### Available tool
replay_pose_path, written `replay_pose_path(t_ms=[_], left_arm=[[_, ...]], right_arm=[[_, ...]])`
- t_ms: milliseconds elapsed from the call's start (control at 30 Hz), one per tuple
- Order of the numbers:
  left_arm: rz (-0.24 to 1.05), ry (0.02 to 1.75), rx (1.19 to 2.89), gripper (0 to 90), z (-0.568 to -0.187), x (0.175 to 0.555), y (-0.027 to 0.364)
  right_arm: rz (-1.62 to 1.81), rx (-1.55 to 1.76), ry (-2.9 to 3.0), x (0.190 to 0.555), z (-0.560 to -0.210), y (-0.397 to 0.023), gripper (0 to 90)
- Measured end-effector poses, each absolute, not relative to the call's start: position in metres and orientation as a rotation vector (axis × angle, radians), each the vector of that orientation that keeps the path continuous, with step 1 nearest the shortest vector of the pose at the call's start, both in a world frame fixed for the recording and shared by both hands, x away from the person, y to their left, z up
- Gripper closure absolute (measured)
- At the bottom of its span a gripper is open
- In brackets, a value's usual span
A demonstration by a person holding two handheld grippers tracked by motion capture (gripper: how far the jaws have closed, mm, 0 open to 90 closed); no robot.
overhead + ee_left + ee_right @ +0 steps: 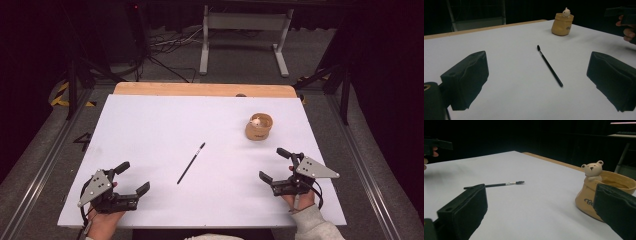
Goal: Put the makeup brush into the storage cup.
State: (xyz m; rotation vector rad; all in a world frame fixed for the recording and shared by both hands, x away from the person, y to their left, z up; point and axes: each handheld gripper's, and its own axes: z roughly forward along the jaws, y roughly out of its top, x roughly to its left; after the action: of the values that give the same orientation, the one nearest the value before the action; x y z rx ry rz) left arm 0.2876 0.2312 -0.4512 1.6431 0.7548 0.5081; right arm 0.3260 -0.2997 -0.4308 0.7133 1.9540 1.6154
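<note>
Brush point(191, 163) is lying flat mid-counter point(150, 125), slanted, bristle end pointing up toward the bear pot point(259, 126) off to the right. I've got both tools parked near my edge, left tool point(132, 176) and right tool point(274, 164), both wide open and holding nothing. My worry: the handle's so thin and low it'll probably roll or skid away if I pinch it off-center.

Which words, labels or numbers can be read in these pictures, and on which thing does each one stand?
Dark lettering on the side of the tan bear pot: cut off by a jaw in the right gripper view, blurred in the left gripper view; not readable.
Black brush: no text visible.
White table sheet: no text.
</note>
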Motion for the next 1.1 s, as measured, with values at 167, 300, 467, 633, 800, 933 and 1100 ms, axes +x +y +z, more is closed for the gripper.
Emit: replay_pose_path(t_ms=[167,300,467,633,800,933,1100], left_arm=[[0.505,0.748,1.645,4.4,-0.451,0.288,0.230],[0.496,0.750,1.652,4.2,-0.453,0.290,0.229],[0.488,0.755,1.634,2.9,-0.452,0.290,0.231],[0.479,0.755,1.630,2.8,-0.449,0.292,0.229],[0.450,0.732,1.618,2.8,-0.441,0.299,0.214],[0.445,0.715,1.629,2.9,-0.436,0.303,0.203],[0.422,0.687,1.630,3.0,-0.431,0.308,0.191]], right_arm=[[1.613,0.727,1.953,0.326,-0.432,-0.301,0.0],[1.610,0.728,1.955,0.327,-0.432,-0.301,0.0],[1.609,0.731,1.949,0.327,-0.432,-0.301,0.0],[1.609,0.735,1.949,0.327,-0.432,-0.302,0.0],[1.611,0.739,1.944,0.327,-0.432,-0.303,0.0],[1.610,0.736,1.949,0.327,-0.432,-0.303,0.0],[1.611,0.741,1.956,0.327,-0.432,-0.303,0.0]])
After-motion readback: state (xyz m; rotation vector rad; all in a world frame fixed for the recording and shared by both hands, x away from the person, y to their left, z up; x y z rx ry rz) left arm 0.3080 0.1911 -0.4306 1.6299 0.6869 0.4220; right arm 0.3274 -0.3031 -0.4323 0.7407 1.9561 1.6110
